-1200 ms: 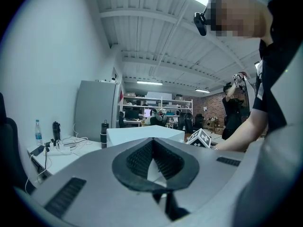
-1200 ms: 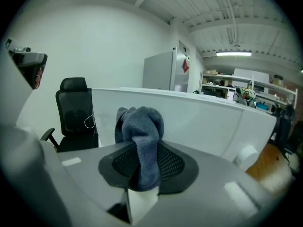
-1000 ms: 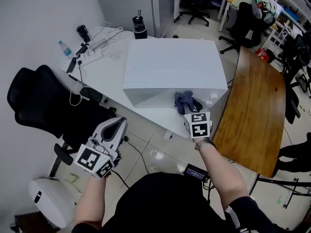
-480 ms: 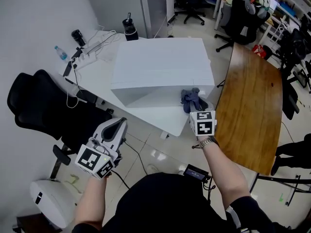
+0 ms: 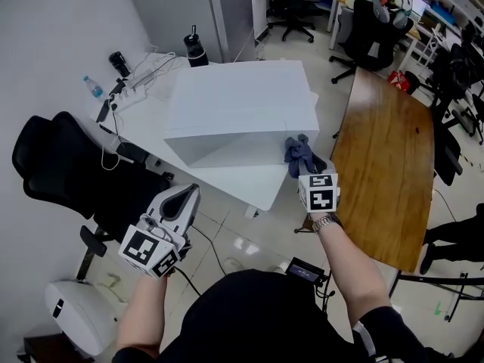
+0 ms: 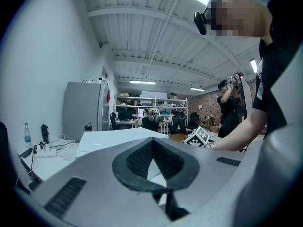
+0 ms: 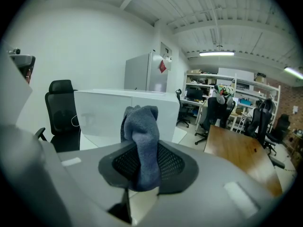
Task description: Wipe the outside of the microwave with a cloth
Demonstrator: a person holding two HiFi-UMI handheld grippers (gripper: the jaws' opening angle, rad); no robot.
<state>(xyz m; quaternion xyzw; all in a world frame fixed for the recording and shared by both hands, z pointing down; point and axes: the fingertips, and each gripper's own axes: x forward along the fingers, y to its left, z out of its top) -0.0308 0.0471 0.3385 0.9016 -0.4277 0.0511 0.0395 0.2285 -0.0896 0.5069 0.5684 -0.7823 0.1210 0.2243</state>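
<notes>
At lower left, the left tongs (image 5: 184, 195) are clenched on nothing and hang over the floor, well apart from the microwave (image 5: 238, 97). With no steadying from that side, a firm wipe could shove the white box across the worktop (image 5: 147, 119) toward the cables (image 5: 140, 74) and the bottle (image 5: 92, 87) at upper left.

The microwave sits at upper centre. Just right of its near corner, the right tongs (image 5: 306, 169) are clamped on the blue-grey cloth (image 5: 297, 151), which sticks up past their tips. The right gripper view suggests it is not yet touching the casing.

Only a narrow bunch is pinched, so drag could pull it free, or the hard tips could scrape the casing. The wooden table (image 5: 386, 172) at right crowds that arm.
</notes>
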